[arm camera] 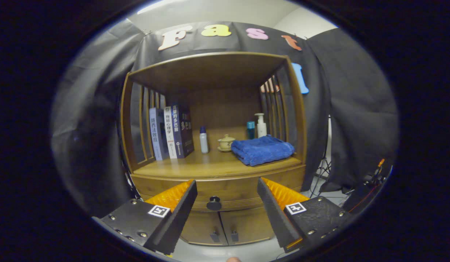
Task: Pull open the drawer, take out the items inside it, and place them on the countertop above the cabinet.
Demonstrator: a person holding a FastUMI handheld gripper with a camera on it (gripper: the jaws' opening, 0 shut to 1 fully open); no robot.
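Your gripper (226, 191) hangs in front of the brown wooden cabinet (214, 145) with its jaws spread wide apart and nothing between the pads; the two fingers (181, 207) frame the round black knob (214, 203) of the wooden drawer (225, 193), which sits ahead of them and apart from both, neither finger touching it. You can see that the drawer is shut, its front flush with the cabinet face just under the countertop (210, 167), so whatever lies inside is hidden from you. Below the drawer are two small wooden doors (225, 225), each with a dark handle near the centre seam. On the countertop, beyond your fingers, a folded blue towel (262, 149) lies toward the right side, near the front edge. Just beside it to the left stands a small cream lidded cup on a saucer (226, 142), and further left a slim white bottle with a blue cap (203, 140) stands upright. Behind the towel, against the slatted right wall, you have a white pump bottle (261, 125) and a teal-capped container (250, 129) side by side. At the left, a row of upright books (172, 133) leans against the slatted left wall. The open wooden shelf frame rises over all of this, with black cloth hanging behind and around it.
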